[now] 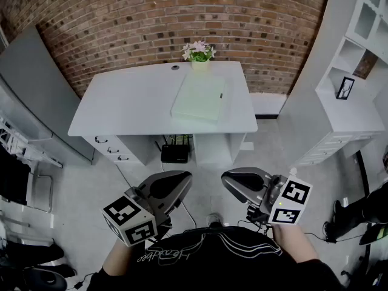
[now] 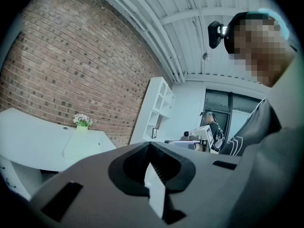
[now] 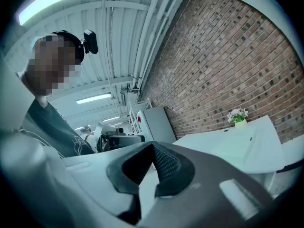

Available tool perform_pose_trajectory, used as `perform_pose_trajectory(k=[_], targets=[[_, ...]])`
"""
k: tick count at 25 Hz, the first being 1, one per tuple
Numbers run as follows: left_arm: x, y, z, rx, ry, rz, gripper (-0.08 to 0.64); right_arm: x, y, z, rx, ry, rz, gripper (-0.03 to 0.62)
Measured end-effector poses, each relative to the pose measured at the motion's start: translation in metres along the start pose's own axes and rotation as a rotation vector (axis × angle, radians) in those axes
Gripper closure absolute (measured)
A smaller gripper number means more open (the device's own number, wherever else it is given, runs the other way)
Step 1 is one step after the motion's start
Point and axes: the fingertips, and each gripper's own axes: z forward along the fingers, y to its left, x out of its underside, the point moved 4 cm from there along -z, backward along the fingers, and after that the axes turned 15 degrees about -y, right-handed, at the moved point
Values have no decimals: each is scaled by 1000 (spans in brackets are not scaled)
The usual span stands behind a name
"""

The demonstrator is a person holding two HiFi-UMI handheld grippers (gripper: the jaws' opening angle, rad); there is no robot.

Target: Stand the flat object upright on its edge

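Note:
A pale green flat object (image 1: 200,96) lies flat on the white desk (image 1: 127,102), toward its right half, just in front of a small flower pot (image 1: 199,53). I hold both grippers close to my body, well short of the desk and above the floor. My left gripper (image 1: 185,176) is shut with nothing in it, and so is my right gripper (image 1: 225,178). In the left gripper view the shut jaws (image 2: 149,145) point past the flat object (image 2: 85,144). In the right gripper view the shut jaws (image 3: 153,145) sit left of the flat object (image 3: 242,146).
A brick wall runs behind the desk. A white shelving unit (image 1: 357,71) with a small picture frame (image 1: 345,88) stands to the right, a grey cabinet (image 1: 30,96) to the left. A black router (image 1: 174,154) sits under the desk, with cables on the floor.

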Motion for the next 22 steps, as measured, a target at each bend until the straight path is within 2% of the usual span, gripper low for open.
perform_pose_trajectory(k=[5, 15, 22], targets=[[5, 6, 16, -6, 10, -13, 557, -4, -19, -2, 0, 8, 18, 588], [21, 41, 68, -17, -3, -100, 557, -9, -82, -3, -21, 22, 88, 587], [25, 46, 110, -30, 9, -83, 557, -31, -124, -12, -21, -26, 94, 586]])
